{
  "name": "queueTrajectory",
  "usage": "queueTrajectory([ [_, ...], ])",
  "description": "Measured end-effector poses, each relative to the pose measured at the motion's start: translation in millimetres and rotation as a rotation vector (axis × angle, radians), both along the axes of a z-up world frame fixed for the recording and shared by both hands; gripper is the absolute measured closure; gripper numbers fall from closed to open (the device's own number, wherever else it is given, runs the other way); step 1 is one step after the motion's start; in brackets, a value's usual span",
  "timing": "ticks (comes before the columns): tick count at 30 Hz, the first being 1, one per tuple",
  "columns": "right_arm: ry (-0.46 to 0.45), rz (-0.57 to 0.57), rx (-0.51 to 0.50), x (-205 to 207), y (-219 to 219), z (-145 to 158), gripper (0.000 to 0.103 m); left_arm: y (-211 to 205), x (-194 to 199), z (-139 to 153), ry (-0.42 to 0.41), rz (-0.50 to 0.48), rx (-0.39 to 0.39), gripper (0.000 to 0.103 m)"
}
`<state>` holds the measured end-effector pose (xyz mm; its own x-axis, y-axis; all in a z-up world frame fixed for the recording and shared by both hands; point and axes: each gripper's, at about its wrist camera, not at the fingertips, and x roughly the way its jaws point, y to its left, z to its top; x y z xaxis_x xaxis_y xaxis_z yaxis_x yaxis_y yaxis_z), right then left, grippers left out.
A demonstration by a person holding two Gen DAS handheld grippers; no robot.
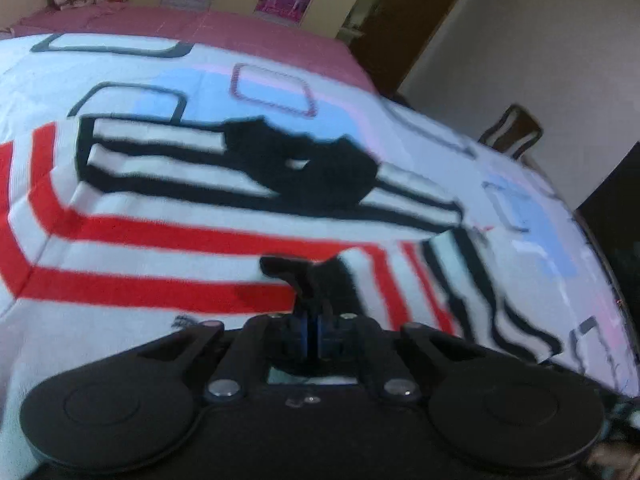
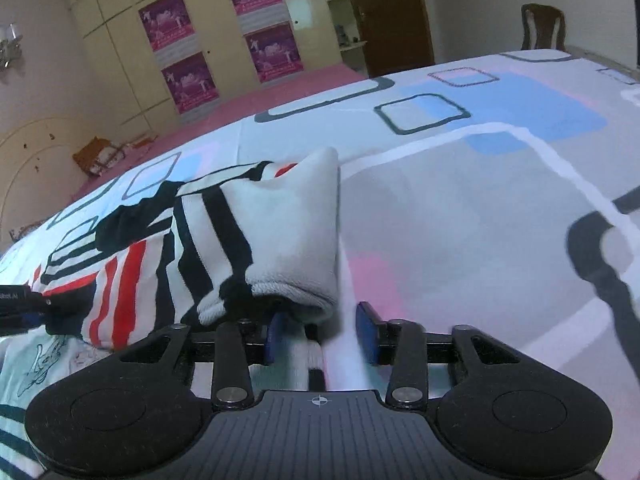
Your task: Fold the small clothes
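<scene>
On the bed, over a patterned bedsheet [image 2: 460, 216], lies the striped garment [image 1: 200, 232], white with red and black bands, spread flat with the sleeve [image 2: 280, 232] folded over. The left gripper [image 1: 311, 320] is closed tight, pinching a dark edge of the garment, likely to anchor or lift it for a fold. The right gripper [image 2: 322, 334] stands part-open, with the sleeve cuff and a strip of white cloth between its blue pads [image 2: 367, 332]; no firm pinch is visible. A second printed garment [image 2: 36, 360] lies at lower left.
</scene>
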<state>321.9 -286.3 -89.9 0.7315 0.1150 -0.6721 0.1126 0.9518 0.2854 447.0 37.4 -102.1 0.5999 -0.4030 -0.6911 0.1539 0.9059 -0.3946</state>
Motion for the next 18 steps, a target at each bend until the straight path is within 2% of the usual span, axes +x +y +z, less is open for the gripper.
queueTrajectory([
  [3, -0.001, 0.021, -0.062, 2.9, 7.3, -1.3, 0.084, 17.6, -12.7, 25.8, -0.100, 0.046, -0.038, 0.099],
  [5, -0.008, 0.024, -0.066, -0.4, 5.5, -4.4, 0.085, 32.3, -17.9, 31.5, -0.126, 0.059, -0.006, 0.099],
  [7, -0.011, 0.025, -0.066, -1.8, 4.1, -6.2, 0.087, 43.4, -16.2, 20.1, -0.095, 0.074, 0.054, 0.099],
  [10, -0.017, 0.030, -0.077, -3.3, 5.4, -8.6, 0.087, 55.4, -10.9, -7.3, -0.010, 0.105, 0.035, 0.099],
  [16, -0.014, 0.041, -0.088, -2.3, 6.6, -8.9, 0.087, 48.9, -14.8, -13.4, -0.021, 0.094, 0.063, 0.099],
  [18, -0.003, 0.052, -0.082, -3.8, 5.4, -6.1, 0.087, 45.9, -13.4, -12.7, -0.020, 0.072, 0.086, 0.094],
])
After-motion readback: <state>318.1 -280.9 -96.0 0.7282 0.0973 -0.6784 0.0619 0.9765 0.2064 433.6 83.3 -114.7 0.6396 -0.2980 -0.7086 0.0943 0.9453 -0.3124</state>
